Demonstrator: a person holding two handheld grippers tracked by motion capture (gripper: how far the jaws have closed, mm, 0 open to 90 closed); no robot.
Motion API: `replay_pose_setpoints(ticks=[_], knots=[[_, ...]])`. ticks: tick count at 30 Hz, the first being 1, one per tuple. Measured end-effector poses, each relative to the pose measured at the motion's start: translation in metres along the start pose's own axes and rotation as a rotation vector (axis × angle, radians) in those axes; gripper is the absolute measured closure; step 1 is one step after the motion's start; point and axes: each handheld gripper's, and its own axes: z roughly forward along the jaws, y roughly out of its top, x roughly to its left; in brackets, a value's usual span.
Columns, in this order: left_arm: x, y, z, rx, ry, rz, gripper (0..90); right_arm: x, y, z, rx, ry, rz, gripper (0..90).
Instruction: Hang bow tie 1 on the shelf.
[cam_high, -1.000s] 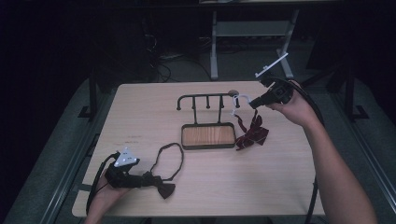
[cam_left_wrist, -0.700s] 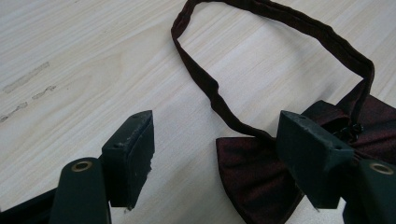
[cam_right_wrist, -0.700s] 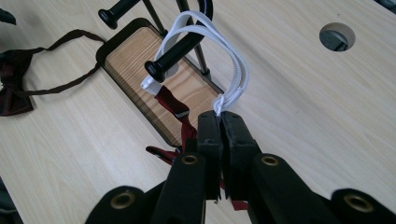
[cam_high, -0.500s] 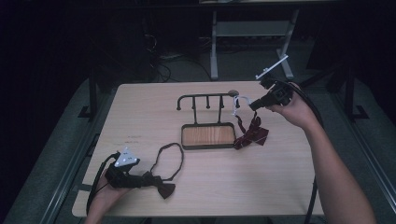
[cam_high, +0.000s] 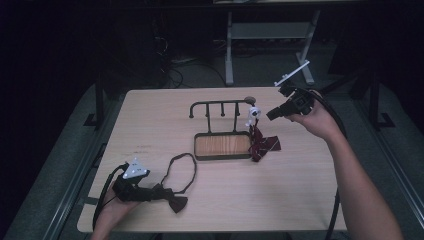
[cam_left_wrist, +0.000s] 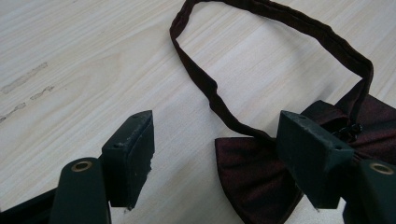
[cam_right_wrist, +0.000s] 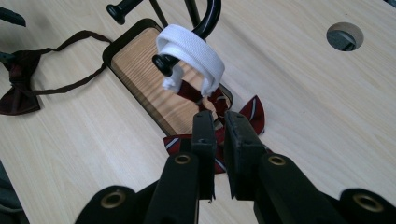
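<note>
**Desk:** What has changed at the rack?

**Photographer:** The right tool (cam_high: 270, 114), held over the surface (cam_high: 300, 200) toward its far right corner, has just been easing its jaws apart. They stand at a narrow slit, and in the right gripper view nothing lies between them (cam_right_wrist: 215, 116). The white strap (cam_right_wrist: 191, 49) of the striped bow tie (cam_right_wrist: 254, 109) is looped over the end hook of the black hook rack (cam_right_wrist: 210, 18), just beyond the jaw tips.

**Desk:** So the tie is hung?

**Photographer:** It looks that way. The strap sits on the hook at the rack's right end, and the striped bow droops against the right side of the wooden base, partly resting on the surface. With the jaws parting, that tie seems to be delivered.

**Desk:** And the other one?

**Photographer:** A dark maroon bow tie (cam_high: 176, 202) lies flat by the near left corner, its strap loop (cam_high: 182, 170) spread toward the middle. The left tool (cam_high: 155, 192) rests there with its jaws wide. One jaw is over the bow's wing and they grip nothing (cam_left_wrist: 215, 135).

**Desk:** What comes next?

**Photographer:** Likely the maroon tie, since free hooks remain on the rack.
</note>
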Motion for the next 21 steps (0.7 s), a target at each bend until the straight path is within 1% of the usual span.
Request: replay_pose_setpoints(ticks=[12, 19, 21], knots=[[0.0, 0.0, 0.0, 0.0, 0.001, -0.001, 28.8, -0.004, -0.017, 0.001, -0.011, 0.024, 0.024, 74.2], [0.0, 0.0, 0.0, 0.0, 0.0, -0.001, 28.7, -0.005, -0.026, 0.001, -0.019, 0.043, 0.033, 70.0], [0.0, 0.0, 0.0, 0.0, 0.0, -0.002, 28.7, -0.005, -0.028, 0.002, -0.018, 0.044, 0.029, 68.9]])
